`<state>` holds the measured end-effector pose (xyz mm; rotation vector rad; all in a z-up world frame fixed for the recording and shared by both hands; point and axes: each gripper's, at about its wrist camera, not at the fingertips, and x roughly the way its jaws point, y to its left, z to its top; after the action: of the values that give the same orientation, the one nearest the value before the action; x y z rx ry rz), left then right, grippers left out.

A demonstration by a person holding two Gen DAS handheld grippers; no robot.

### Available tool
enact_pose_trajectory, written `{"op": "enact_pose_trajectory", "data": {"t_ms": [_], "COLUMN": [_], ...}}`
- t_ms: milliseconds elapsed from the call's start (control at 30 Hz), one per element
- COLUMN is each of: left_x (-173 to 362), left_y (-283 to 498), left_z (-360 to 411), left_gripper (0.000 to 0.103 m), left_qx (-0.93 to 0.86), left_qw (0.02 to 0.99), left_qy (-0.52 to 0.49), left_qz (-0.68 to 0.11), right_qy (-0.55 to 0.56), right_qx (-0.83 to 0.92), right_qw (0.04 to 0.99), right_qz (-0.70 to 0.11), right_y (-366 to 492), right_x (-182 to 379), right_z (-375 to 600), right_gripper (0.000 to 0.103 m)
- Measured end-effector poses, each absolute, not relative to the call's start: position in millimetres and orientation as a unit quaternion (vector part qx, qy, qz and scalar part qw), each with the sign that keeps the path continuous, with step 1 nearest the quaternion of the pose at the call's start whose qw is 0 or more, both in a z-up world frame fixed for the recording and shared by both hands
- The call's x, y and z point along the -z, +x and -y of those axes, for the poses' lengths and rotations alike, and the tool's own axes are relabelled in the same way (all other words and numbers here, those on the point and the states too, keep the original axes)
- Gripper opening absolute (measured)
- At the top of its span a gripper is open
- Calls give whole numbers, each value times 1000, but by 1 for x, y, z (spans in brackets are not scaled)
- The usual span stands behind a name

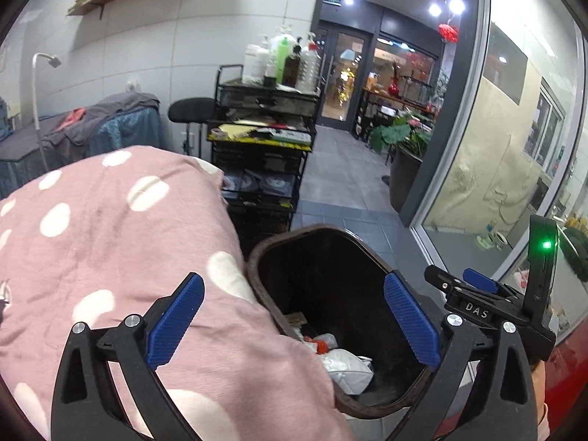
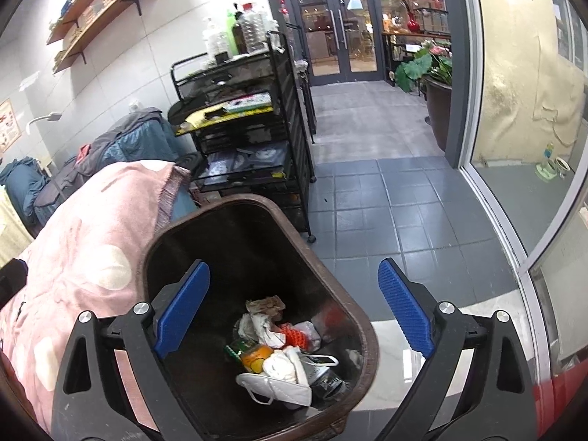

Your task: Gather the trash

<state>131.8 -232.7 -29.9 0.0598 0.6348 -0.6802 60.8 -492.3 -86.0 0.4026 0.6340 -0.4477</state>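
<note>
Grey tile floor [image 2: 386, 198], black cart [image 2: 253, 139] w/ bottles behind. Brown bin [image 2: 257, 213] sits beside pink dotted blanket [image 1: 110, 239], trash [image 2: 279, 364] incl. white mask at its bottom. Left gripper [image 1: 294, 327] & right gripper [image 2: 294, 308] both over bin, jaws apart, holding nothing.

left tongs [image 1: 294, 325] spread, right tongs [image 2: 294, 307] spread

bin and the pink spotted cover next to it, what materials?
Bin: likely hard plastic, dark brown, smooth rigid rim with a dull sheen. Pink cover: soft woven or fleece fabric, matte, fuzzy nap and folds; stitched hem shows in the right wrist view.
</note>
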Motion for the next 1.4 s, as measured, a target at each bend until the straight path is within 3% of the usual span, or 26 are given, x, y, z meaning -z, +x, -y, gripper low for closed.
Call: {"op": "enact_pose_trajectory", "data": {"t_ms": [400,1000,1400], "left_x": [4,10,17], "left_y": [124,81,52], "left_z": [147,36,10], "left_gripper": [97,97,97], "left_qx": [226,80,30], "left_qw": [939,976,979], "left_qy": [17,-21,-36], "left_qz": [-260,-204,-197], "right_qy": [139,70,40], "right_qx": [145,34,-8], "right_qw": [943,974,982], "right_qz": [-267,-214,-183], "right_y": [78,71,42], "right_x": [50,21,21], "right_z": [417,276,228], "right_gripper": [95,97,97]}}
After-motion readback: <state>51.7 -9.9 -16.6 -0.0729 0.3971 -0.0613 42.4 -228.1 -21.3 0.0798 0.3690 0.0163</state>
